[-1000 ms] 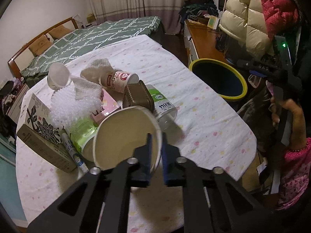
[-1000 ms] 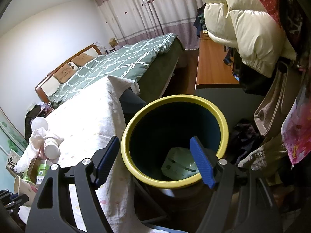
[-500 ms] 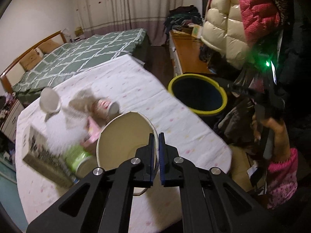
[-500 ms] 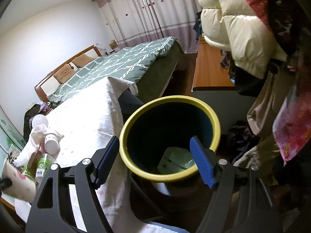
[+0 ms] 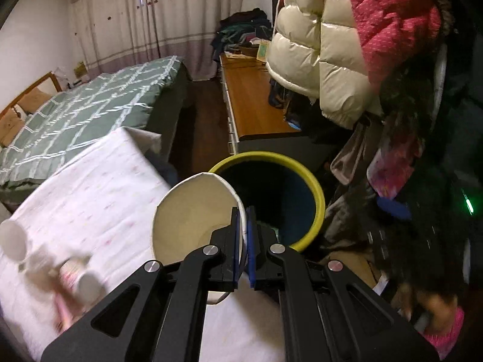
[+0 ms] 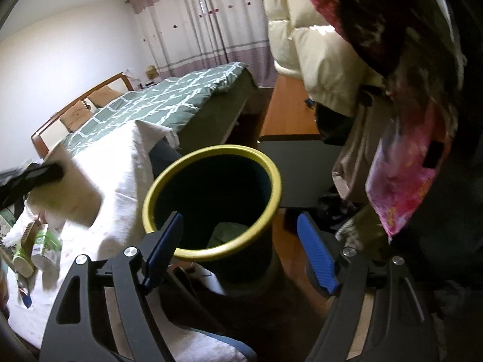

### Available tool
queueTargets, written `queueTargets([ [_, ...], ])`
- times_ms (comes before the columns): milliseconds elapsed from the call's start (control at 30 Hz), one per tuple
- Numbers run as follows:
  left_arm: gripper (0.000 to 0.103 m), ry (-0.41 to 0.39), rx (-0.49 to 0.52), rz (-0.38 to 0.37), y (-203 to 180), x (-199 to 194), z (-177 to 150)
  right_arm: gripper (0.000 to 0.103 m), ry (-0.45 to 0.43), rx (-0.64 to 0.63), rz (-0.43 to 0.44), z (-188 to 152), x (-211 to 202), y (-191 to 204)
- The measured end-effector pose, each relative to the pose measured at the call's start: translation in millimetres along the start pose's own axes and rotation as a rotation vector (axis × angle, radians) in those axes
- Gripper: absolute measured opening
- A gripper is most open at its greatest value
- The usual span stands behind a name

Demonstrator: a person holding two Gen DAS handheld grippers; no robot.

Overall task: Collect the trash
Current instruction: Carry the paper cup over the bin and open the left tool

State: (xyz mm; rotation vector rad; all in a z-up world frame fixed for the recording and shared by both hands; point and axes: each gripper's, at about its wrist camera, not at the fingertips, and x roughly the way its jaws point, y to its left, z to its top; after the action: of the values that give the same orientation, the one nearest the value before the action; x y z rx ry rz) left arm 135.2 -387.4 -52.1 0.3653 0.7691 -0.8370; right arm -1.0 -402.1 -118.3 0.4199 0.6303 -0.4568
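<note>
My left gripper [image 5: 243,226] is shut on the rim of a white paper bowl [image 5: 193,211] and holds it in the air over the table's right edge, beside the yellow-rimmed dark trash bin [image 5: 317,199]. In the right wrist view the bowl [image 6: 66,193] shows blurred at the left, above the table. My right gripper [image 6: 241,241] is open and empty, just in front of the bin [image 6: 211,250]. A pale green item [image 6: 229,232] lies inside the bin.
More trash lies on the white tablecloth [image 6: 120,181]: green-labelled containers [image 6: 45,247], a white cup [image 5: 12,238] and a pink-labelled cup [image 5: 78,274]. A green bed [image 5: 90,111], a wooden desk [image 5: 253,102] and hanging jackets [image 5: 347,45] surround the bin.
My left gripper has carried the bowl up off the pile and rightward to the bin. My right gripper stayed open and drew slightly closer to the bin.
</note>
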Motion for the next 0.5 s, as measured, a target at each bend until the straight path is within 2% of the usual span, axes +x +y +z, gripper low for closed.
queueTargets([
  [133,0.005,0.046,-0.015,-0.01,-10,51,24,0.074,0.021,0.007,0.001,-4,4,-8],
  [400,0.006,0.146,-0.037,-0.017,-23,119,28,0.074,0.04,0.028,0.002,-9,9,-19],
  [467,0.027,0.154,-0.037,-0.003,-26,129,27,0.074,0.044,0.033,0.002,-9,11,-21],
  [500,0.044,0.149,-0.034,0.006,-26,130,25,0.074,0.047,0.037,0.002,-10,12,-23],
])
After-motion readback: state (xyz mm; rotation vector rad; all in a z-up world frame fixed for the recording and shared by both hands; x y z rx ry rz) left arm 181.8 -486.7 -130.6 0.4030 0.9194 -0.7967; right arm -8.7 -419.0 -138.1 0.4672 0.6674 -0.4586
